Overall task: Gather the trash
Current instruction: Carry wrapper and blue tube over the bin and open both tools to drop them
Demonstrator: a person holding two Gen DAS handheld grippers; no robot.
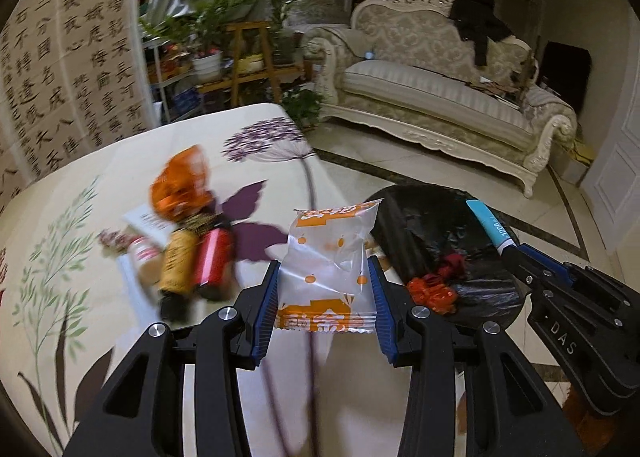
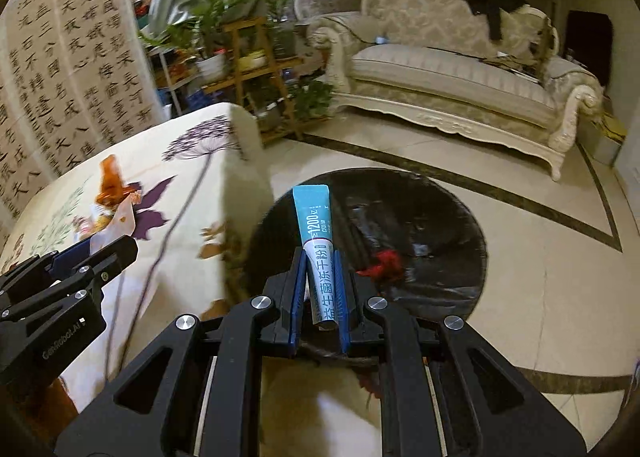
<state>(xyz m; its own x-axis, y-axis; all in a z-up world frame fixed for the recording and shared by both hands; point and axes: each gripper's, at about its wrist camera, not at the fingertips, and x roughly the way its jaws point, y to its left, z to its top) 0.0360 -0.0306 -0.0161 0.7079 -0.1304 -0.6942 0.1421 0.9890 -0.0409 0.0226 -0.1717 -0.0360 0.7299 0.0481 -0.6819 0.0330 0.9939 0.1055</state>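
Both claws carry trash toward the black-lined bin (image 2: 400,233): the right claw (image 2: 320,289) pinches a blue sachet (image 2: 316,241) over it, the left claw (image 1: 324,297) grips a clear orange-printed wrapper (image 1: 328,253) beside its rim, ready for dropping.

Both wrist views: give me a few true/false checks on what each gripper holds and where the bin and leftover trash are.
1. The left gripper holds a clear wrapper with orange print. True.
2. The right gripper is open, holding nothing. False: it is shut on a teal and white sachet.
3. The bin has a black liner and stands on the floor beside the table. True.
4. The bin holds nothing. False: red scraps already lie in it.
5. All trash is off the table. False: an orange wrapper and small packets remain there.
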